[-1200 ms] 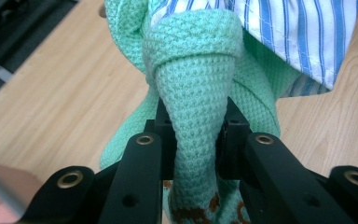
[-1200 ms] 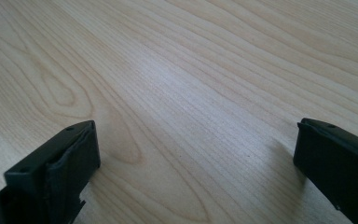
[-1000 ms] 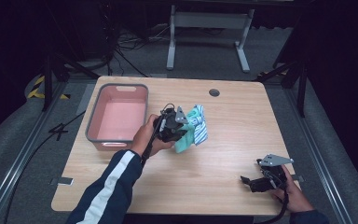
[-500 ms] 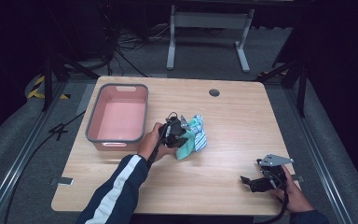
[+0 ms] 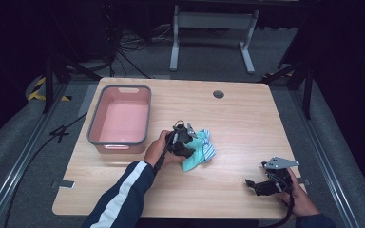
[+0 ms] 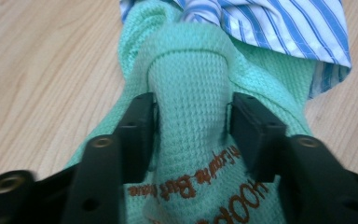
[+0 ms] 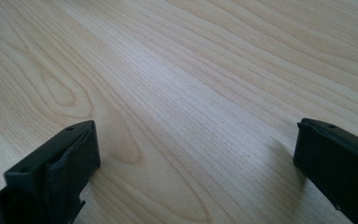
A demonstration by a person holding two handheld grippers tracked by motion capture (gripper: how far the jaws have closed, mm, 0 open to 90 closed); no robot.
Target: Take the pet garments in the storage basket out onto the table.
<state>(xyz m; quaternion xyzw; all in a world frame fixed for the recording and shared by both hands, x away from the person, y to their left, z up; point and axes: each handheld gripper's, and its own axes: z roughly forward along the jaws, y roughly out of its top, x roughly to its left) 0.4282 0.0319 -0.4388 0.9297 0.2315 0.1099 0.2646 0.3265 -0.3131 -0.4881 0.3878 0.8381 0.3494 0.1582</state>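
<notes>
Left gripper pinches mint-green waffle-weave cloth mid-table, beside the pink plastic bin.
Lifting may drag along the blue-striped white fabric draped over it; right gripper rests spread apart, empty.

From the high view we look forward and down on the whole table from the person's side, at a distance. In the left gripper view we sit very near, looking along the left gripper at a green cloth, which we also see mid-table from above. In the right gripper view we skim low over bare table wood between the right gripper fingers, near the table's front right.
</notes>
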